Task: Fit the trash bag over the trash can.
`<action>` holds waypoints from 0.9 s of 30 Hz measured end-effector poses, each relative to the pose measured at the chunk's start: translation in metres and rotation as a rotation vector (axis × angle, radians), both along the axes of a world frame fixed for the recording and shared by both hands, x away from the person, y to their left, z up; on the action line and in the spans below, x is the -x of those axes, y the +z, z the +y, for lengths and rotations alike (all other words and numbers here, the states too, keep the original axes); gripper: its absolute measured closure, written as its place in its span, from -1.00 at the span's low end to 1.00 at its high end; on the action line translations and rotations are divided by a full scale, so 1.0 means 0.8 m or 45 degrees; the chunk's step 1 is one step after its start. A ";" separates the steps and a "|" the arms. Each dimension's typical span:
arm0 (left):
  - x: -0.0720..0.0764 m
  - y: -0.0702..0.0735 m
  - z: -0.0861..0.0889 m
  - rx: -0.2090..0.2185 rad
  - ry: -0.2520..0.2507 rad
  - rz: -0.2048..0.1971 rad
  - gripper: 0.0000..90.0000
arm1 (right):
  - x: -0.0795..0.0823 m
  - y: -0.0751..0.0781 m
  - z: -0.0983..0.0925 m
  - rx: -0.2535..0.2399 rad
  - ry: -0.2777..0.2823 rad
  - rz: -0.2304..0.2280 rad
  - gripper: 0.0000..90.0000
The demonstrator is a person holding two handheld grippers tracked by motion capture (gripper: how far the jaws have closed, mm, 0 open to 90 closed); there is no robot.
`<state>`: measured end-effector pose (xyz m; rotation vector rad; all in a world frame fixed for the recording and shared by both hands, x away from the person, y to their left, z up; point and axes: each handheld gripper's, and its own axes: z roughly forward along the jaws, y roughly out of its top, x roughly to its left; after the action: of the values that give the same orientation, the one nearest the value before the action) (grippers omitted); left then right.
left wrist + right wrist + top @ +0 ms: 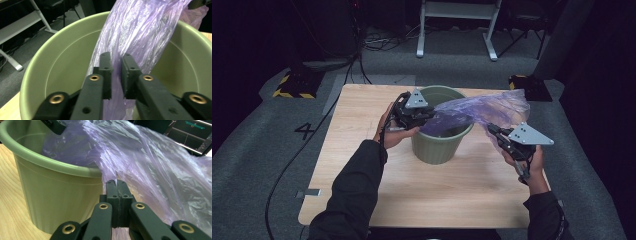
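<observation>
Right gripper [117, 182] pinches bag [150, 170] (seemingly).

I see the green bucket [441, 131] standing mid-table with the purple bag [482, 112] stretched from its mouth out over its right rim, blocking passage across there. My left gripper [424, 116] crowds the bucket's left rim. The wooden table [437, 195] nearer me lies open for either hand.

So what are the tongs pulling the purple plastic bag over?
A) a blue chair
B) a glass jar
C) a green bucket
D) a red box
C: the purple bag stretches across the open top of a green bucket on the wooden table, with the left tongs and the right tongs at either end of it.
</observation>
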<state>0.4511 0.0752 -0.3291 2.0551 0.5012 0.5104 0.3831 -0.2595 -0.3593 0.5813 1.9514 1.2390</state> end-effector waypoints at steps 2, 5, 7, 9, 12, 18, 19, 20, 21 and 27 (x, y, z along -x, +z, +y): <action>0.001 0.001 -0.001 0.014 0.007 -0.007 0.36 | 0.001 0.001 0.000 -0.009 0.008 -0.002 1.00; 0.004 0.005 -0.001 0.084 -0.042 -0.013 0.00 | 0.005 0.004 0.002 -0.015 0.025 -0.012 1.00; 0.008 0.008 -0.002 0.108 -0.002 -0.032 -0.26 | 0.008 0.008 0.004 -0.012 0.032 -0.021 1.00; 0.010 0.010 -0.003 0.153 -0.016 -0.025 -0.38 | 0.011 0.011 0.006 -0.014 0.039 -0.029 1.00; 0.017 0.012 -0.008 0.149 -0.046 -0.039 -0.46 | 0.013 0.015 0.010 -0.018 0.041 -0.029 1.00; 0.030 0.015 -0.028 0.108 -0.124 -0.054 -0.46 | 0.014 0.018 0.024 0.012 0.060 -0.030 1.00; 0.034 0.015 -0.033 0.105 -0.148 -0.052 -0.46 | 0.014 0.019 0.025 0.015 0.064 -0.034 1.00; 0.037 0.015 -0.036 0.100 -0.158 -0.055 -0.44 | 0.015 0.019 0.030 0.025 0.075 -0.036 1.00; 0.039 0.016 -0.038 0.094 -0.168 -0.059 -0.44 | 0.016 0.019 0.032 0.032 0.083 -0.038 1.00; 0.052 0.017 -0.055 0.068 -0.213 -0.085 -0.32 | 0.022 0.023 0.044 0.046 0.115 -0.042 1.00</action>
<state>0.4095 0.0314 -0.3158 2.0010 0.2974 0.4589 0.3658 -0.2242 -0.3411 0.4563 1.9875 1.2577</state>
